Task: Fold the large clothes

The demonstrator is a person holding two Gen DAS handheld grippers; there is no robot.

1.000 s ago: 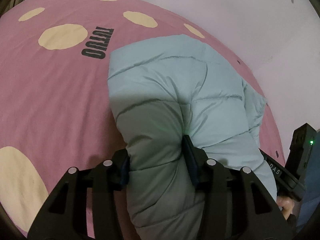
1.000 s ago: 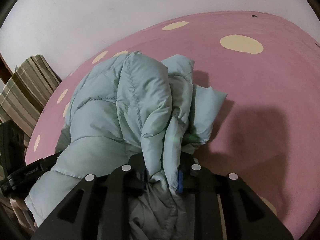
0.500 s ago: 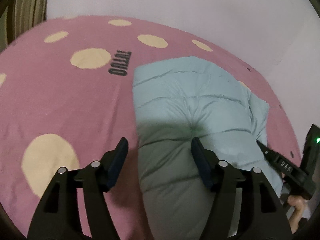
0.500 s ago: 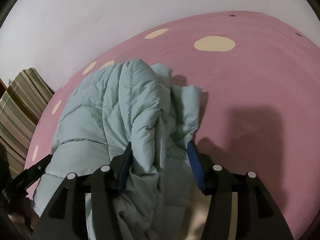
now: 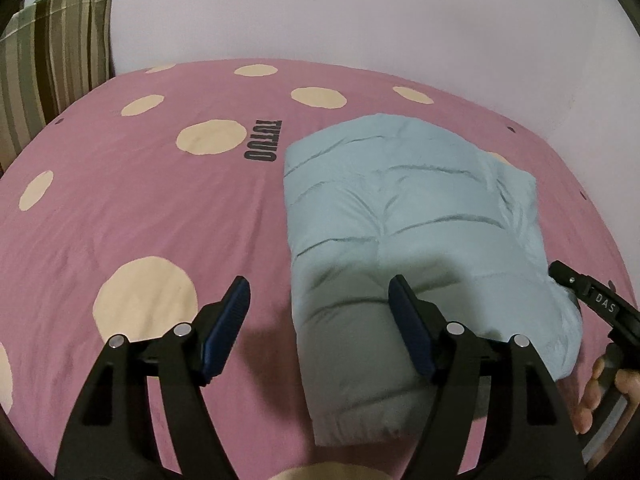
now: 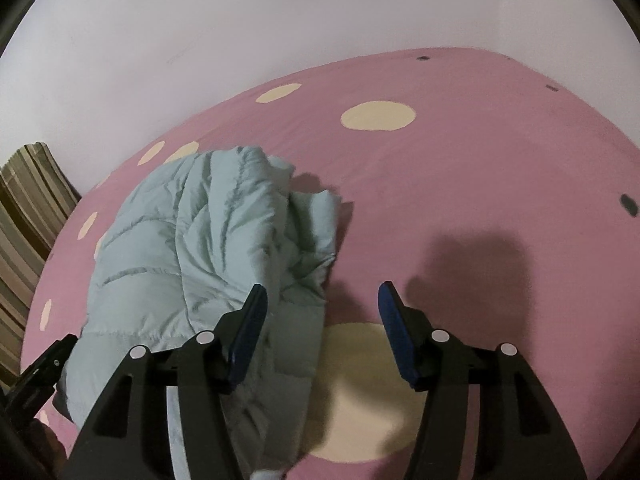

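A pale blue puffer jacket [image 5: 404, 220] lies folded in a thick bundle on the pink bed sheet [image 5: 140, 208]. My left gripper [image 5: 318, 300] is open and empty, raised above the jacket's near left edge. In the right wrist view the jacket [image 6: 192, 248] lies at the left, with rumpled folds on its right side. My right gripper [image 6: 322, 312] is open and empty, above the jacket's near right edge and a cream dot. The right gripper's body [image 5: 596, 304] shows at the right edge of the left wrist view.
The sheet has cream dots and dark "TUTUO" lettering [image 5: 264, 140]. A striped cushion [image 5: 48, 60] stands at the bed's far left corner, against a white wall [image 5: 360, 12]. The pink sheet [image 6: 500, 168] stretches to the right of the jacket.
Both grippers have let go of the jacket, opened wide and pulled back and up. The jacket now rests on the bed as a bundle.
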